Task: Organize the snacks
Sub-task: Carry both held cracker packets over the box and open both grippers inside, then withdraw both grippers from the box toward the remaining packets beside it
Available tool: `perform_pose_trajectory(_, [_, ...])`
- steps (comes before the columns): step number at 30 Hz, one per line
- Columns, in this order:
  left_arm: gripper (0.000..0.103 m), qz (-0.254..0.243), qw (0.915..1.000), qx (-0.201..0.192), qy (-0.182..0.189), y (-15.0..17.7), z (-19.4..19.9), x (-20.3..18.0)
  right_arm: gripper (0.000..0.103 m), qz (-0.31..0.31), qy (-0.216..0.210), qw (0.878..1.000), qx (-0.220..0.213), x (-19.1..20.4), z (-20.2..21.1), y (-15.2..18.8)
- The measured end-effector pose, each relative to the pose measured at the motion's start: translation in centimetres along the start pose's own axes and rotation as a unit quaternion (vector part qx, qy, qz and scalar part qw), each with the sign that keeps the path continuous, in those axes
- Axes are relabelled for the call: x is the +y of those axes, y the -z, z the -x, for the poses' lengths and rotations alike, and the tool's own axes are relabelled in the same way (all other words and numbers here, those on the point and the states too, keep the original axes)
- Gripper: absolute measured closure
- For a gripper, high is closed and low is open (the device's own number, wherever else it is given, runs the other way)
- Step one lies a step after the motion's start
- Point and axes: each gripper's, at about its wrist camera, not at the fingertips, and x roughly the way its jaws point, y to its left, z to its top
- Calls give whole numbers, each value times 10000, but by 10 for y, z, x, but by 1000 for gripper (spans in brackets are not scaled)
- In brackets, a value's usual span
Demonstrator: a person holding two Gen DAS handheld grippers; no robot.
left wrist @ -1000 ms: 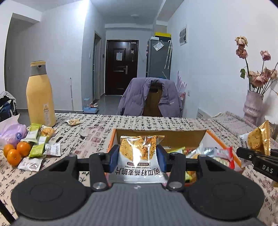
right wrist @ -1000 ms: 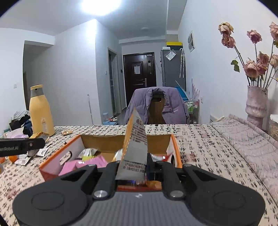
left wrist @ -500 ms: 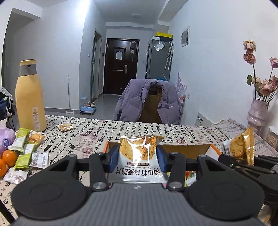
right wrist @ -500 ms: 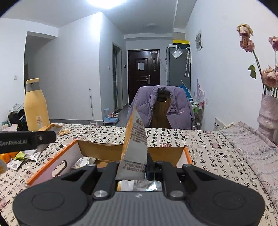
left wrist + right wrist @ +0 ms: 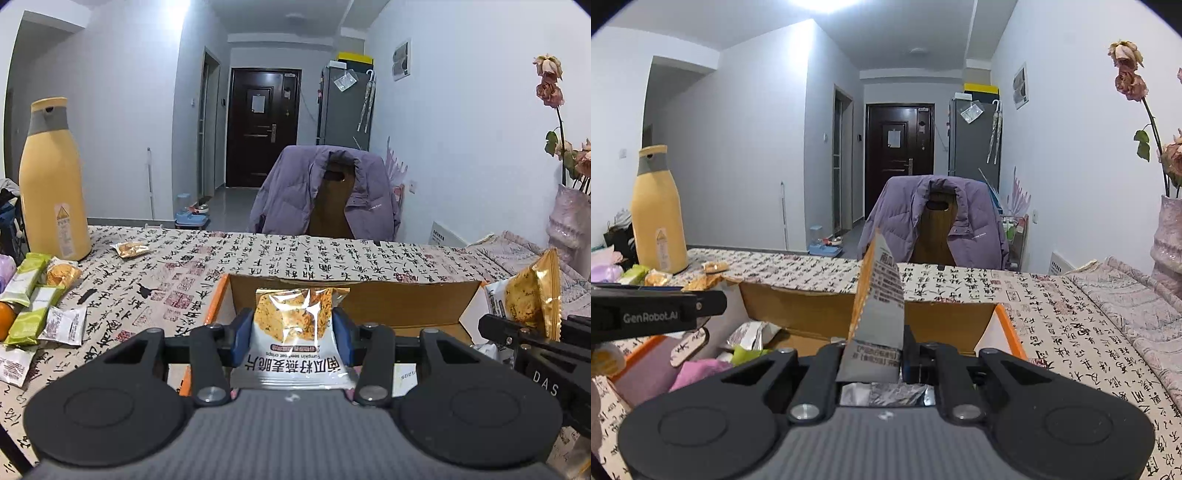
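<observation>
At far left, loose green and white snack sachets (image 5: 35,306) lie on the calligraphy-print tablecloth (image 5: 258,258) near a tall yellow bottle with a grey collar (image 5: 51,181). The left gripper (image 5: 292,332) clamps a clear-and-white oat crisp packet (image 5: 293,332) upright, golden crisps showing through, above the open orange-edged cardboard box (image 5: 354,299). Further right, the right gripper (image 5: 875,350) pinches a second gold-edged crisp packet (image 5: 881,295) edge-on over the same box, which holds mixed wrappers.
</observation>
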Motion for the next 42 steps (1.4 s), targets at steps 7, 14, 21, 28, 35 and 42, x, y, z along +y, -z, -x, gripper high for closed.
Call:
perform_pose_trajectory(7, [44,21,9998,-64,206,6,1,4,76,-167,42,9999,17,-6,1,3])
perform_pose_trajectory(14, [0,102,9991,-416,-3,4,12,5,0,-555,32,9982,-245,-20,12,4])
perform_pose_trajectory(21, [0,155,9992,-366,-4,3,12,7,0,-602,85,9978,-247,-22,13,5])
perform_pose_trajectory(28, [0,291,9992,-242,90,-1,10,8,0,-579,58,9982,-162,-21,12,3])
perform_pose_trajectory(35, [0,351,9991,-200,113,-10,20,7,0,-418,87,9988,-247,-12,28,-10])
perform_pose_trajectory(42, [0,402,9987,-301,43,-13,48,15,0,-363,107,9989,-292,-3,55,-12])
